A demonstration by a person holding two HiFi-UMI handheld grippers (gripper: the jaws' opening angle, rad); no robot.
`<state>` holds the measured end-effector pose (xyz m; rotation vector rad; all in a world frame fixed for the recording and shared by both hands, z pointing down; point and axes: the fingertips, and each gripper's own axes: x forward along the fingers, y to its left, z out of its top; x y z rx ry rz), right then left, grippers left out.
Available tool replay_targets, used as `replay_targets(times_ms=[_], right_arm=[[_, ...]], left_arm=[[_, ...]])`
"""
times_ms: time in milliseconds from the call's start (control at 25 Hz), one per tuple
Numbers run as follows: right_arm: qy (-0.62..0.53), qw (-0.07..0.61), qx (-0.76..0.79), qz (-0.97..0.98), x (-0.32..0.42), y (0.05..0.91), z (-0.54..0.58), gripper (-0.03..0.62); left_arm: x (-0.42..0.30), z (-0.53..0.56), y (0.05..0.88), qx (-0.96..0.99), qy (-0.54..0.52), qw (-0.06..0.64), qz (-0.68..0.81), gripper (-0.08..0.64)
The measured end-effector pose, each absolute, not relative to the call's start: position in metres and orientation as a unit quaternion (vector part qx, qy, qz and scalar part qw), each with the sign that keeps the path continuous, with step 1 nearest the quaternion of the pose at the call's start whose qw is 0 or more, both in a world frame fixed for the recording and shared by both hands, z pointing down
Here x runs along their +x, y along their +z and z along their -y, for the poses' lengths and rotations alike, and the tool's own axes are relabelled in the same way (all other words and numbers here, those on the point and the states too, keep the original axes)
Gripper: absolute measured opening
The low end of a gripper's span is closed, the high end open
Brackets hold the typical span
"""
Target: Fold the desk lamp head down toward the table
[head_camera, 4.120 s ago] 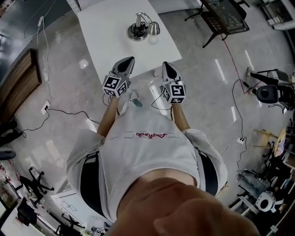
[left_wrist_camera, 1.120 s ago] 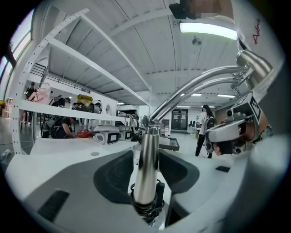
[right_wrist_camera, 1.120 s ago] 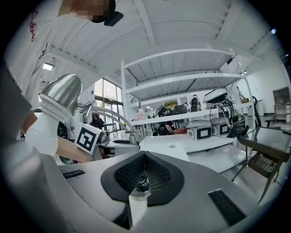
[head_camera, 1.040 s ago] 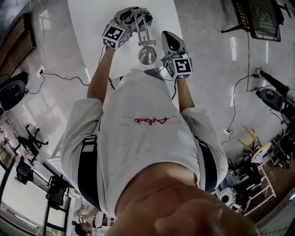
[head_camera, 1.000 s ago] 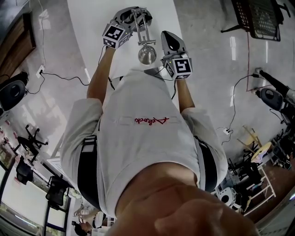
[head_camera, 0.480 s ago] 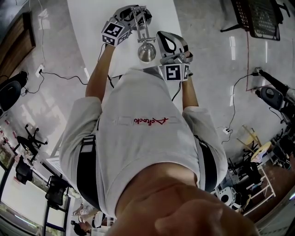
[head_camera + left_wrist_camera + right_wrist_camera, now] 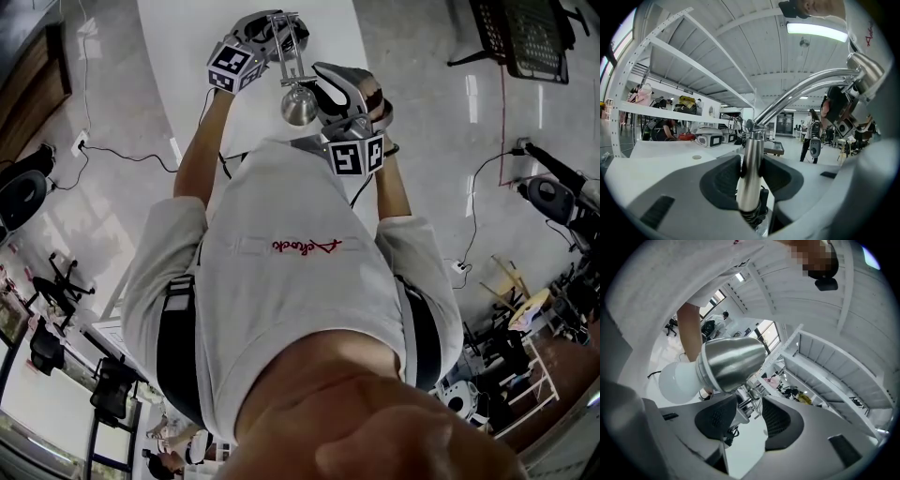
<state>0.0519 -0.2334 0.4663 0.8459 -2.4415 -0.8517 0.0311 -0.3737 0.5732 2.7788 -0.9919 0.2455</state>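
While the right gripper gapes: jaws just opened, nothing between them; lamp head sits just above
Lamp head risk: a close here may pinch the bulb or slip off
Left gripper: clamped on the stem, seemingly firm; if not, the lamp tips
Table: below the raised head

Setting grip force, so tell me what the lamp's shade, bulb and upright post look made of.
Shade: likely brushed metal, satin silver with soft streaked reflections.
Bulb: matte white, frosted glass or plastic.
Post: polished metal, probably chromed, mirror-like highlights.
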Motion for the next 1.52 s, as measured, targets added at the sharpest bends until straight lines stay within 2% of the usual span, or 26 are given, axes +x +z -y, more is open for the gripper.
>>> replay_targets(times_ms=[280,440,1000,1520], right_arm=[[-0.379,0.219,0.281,0.854,0.042,0.457,0.234,0.169],[-0.424,0.233,0.268,0.833,0.038,0.461,0.23,0.132],[-0.454,0.236,0.292,0.808,0.038,0.474,0.225,0.129],[-0.514,0.209,0.327,0.765,0.04,0.497,0.218,0.124]], left_arm=[[0.032,0.374,0.574,0.935,0.081,0.095,0.333,0.163],[0.033,0.374,0.573,0.935,0.078,0.099,0.331,0.163],[0.034,0.375,0.576,0.937,0.082,0.104,0.323,0.164],[0.038,0.377,0.572,0.94,0.07,0.113,0.314,0.167]])
